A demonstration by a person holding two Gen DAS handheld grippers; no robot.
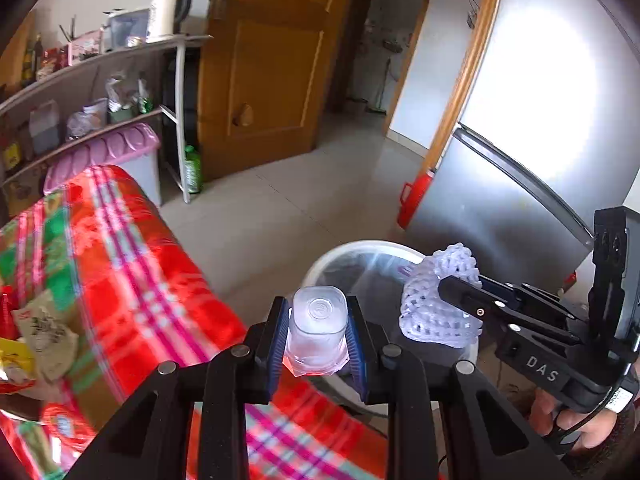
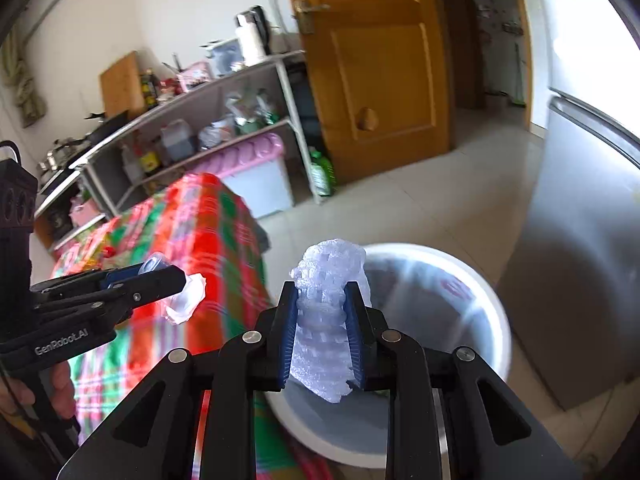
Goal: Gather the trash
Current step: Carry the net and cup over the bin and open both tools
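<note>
Two loads carried, one per gripper. Left gripper [image 1: 318,330] clamped on clear plastic cup [image 1: 318,320], crushed, base facing forward, long axis along the fingers. Right gripper [image 2: 322,334] clamped on foam net [image 2: 330,312]: white, soft, open-mesh sleeve, standing upright between blue ribbed pads [image 2: 289,332]. Bin [image 2: 494,312] ahead and below both: round, white, smooth-walled, mouth open upward, on tiled floor just beside checked-cloth tabletop [image 1: 132,264]. Net already above bin mouth; cup near the rim, partly over cloth edge. Right gripper judged nearer to release point. Beyond: grey fridge [image 1: 500,200], wooden door [image 1: 264,80], cluttered shelves [image 1: 92,92].
</note>
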